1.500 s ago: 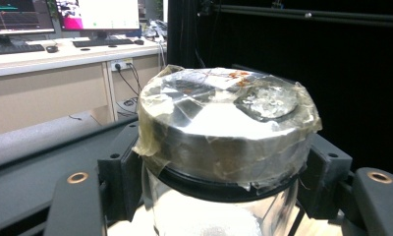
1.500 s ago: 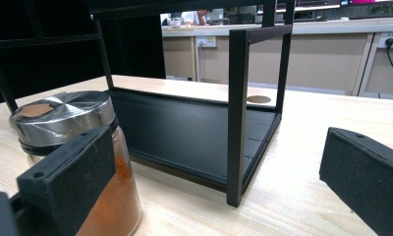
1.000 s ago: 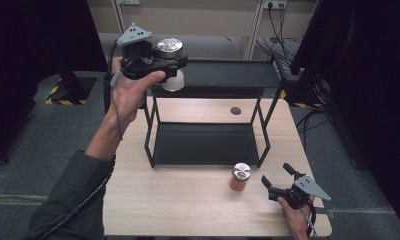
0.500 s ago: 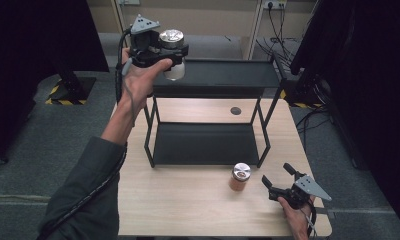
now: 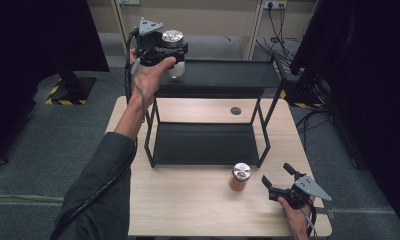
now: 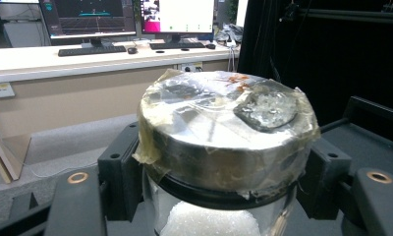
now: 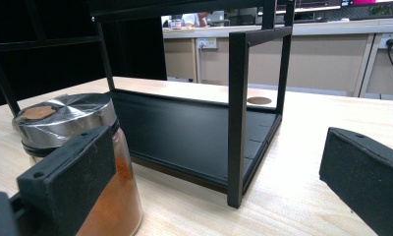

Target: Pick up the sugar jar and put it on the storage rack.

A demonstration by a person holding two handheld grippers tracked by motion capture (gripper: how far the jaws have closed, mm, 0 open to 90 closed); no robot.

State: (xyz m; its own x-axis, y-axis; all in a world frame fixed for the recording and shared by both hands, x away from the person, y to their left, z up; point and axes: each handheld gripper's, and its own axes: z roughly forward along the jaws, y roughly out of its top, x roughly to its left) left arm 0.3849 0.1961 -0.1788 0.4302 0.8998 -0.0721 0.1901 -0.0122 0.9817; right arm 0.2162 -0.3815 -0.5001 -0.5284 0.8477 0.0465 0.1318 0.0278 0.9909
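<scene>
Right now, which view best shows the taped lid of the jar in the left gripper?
Left gripper view: the clear jar's foil-topped, taped silver lid sits close up between the black fingers. High view shows that lid small, above the black shelf's top tier.

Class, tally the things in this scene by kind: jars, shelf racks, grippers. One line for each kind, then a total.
Jars: 2, the white-filled jar and the orange-filled jar
Shelf racks: 1, the black rack
Grippers: 2, the left gripper and the right gripper
Total: 5
</scene>
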